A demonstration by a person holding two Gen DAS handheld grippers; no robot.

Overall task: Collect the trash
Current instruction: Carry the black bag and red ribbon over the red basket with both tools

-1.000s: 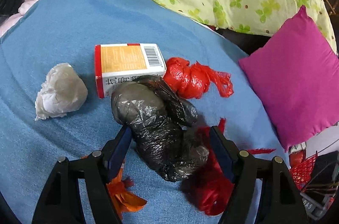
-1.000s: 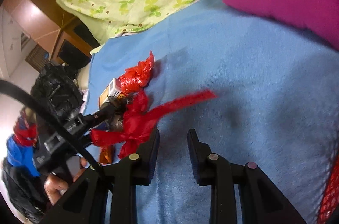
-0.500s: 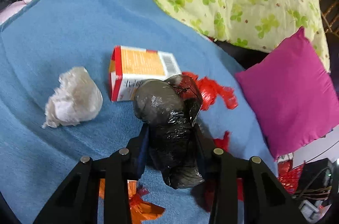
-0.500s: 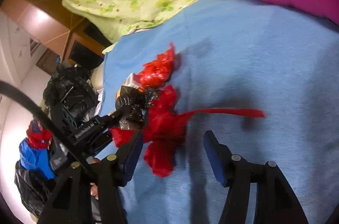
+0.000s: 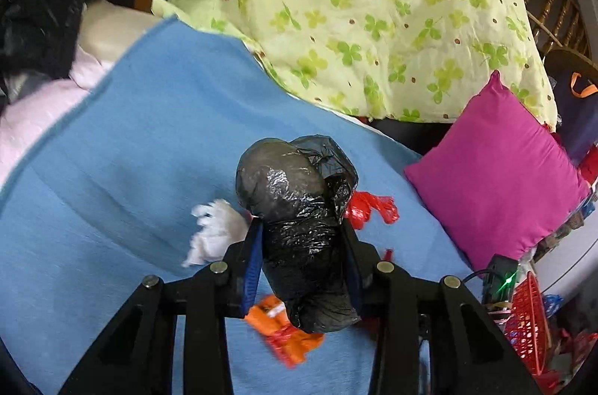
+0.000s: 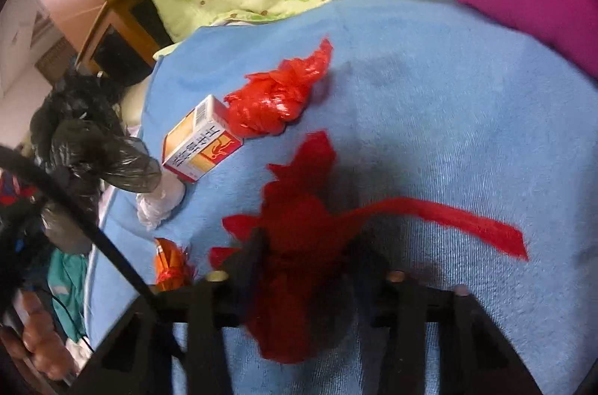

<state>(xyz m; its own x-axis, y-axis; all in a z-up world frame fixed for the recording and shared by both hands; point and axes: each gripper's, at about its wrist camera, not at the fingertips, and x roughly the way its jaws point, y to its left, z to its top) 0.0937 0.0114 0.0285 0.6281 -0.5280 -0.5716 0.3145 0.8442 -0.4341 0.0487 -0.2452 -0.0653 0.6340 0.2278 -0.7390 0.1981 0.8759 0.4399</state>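
The black bag (image 5: 299, 226) is a long knotted bundle held between the fingers of the left gripper (image 5: 301, 241). Its long axis runs along the fingers, rounded grey end pointing away from the camera and up, the other end hanging down past the finger bases. Both blue pads press its sides, so the fingers stand narrow, clamped on it. It sits clear above the blue blanket (image 5: 130, 140).

The right gripper (image 6: 302, 256) has a red bag (image 6: 299, 226) between its blurred fingers, which are closing on the bundle; the pads appear to be on its sides. The bundle's long axis lies along the fingers, a ragged tip pointing away from the camera, and one long red strip (image 6: 448, 215) trails off to the right across the blanket.

On the blanket lie a second red bag (image 6: 276, 99), knotted, with its tail pointing up and right, touching a box (image 6: 202, 140) just to its left. Near the box is a white wad (image 6: 160, 204), and lower down an orange wrapper (image 6: 172, 260). A pink cushion (image 5: 497, 181) rests at the blanket's right edge, and a red basket (image 5: 527, 320) stands below it; its contents are unclear.
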